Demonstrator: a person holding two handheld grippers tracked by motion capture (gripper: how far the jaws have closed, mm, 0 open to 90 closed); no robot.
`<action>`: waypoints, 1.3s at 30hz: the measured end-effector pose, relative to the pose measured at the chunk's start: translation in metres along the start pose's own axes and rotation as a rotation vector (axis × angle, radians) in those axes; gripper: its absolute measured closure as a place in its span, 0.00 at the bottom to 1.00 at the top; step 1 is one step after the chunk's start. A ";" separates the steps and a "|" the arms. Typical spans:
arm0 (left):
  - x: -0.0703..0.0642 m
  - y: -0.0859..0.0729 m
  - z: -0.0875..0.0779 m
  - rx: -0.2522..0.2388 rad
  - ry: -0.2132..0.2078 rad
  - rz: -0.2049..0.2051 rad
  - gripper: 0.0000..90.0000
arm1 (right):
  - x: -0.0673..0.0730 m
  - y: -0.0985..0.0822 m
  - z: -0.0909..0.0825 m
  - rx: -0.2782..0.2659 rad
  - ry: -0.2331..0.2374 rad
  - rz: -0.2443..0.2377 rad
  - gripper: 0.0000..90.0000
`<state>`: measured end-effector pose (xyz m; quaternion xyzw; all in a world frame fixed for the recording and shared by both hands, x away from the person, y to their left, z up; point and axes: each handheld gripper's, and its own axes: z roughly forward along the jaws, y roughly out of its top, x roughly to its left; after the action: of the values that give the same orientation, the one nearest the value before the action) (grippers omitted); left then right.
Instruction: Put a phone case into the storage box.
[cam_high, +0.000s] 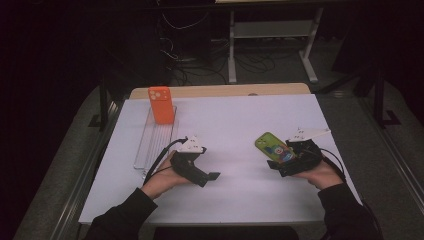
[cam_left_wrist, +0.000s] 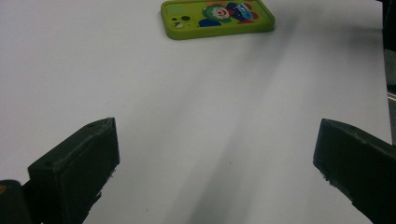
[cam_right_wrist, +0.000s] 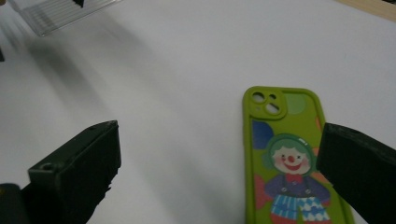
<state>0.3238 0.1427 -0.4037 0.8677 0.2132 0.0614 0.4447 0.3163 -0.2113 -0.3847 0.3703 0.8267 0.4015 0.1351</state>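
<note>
A green phone case (cam_high: 270, 145) with a clown picture lies flat, back side up, on the white table sheet (cam_high: 235, 120). My right gripper (cam_high: 282, 162) is open just over its near end; in the right gripper view the green case (cam_right_wrist: 285, 158) runs under the right jaw, while the gripper (cam_right_wrist: 219, 135) holds nothing. My left gripper (cam_high: 209, 176) is open at the table's middle and points toward the green case (cam_left_wrist: 217, 17), which lies far ahead of its gripper (cam_left_wrist: 217, 135). An orange phone case (cam_high: 161, 105) stands upright in a clear rack (cam_high: 155, 137).
The clear rack (cam_right_wrist: 60, 11) stretches along the left side of the sheet, close behind my left hand. A wooden edge (cam_high: 225, 91) borders the far side. Beyond the table stand desk legs (cam_high: 310, 55) and loose cables (cam_high: 190, 55) on a dark floor.
</note>
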 end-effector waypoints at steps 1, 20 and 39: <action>0.000 0.000 0.000 -0.005 -0.003 -0.005 0.00 | -0.003 0.002 0.000 0.002 -0.007 0.004 0.00; 0.004 -0.001 -0.003 -0.016 -0.012 -0.009 0.00 | -0.044 0.033 0.004 -0.025 -0.067 0.051 0.00; 0.005 -0.001 -0.004 -0.041 -0.009 -0.042 0.00 | -0.063 0.028 0.015 0.077 -0.097 0.085 0.00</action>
<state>0.3267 0.1487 -0.4021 0.8540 0.2281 0.0526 0.4647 0.3813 -0.2371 -0.3778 0.4290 0.8175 0.3564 0.1436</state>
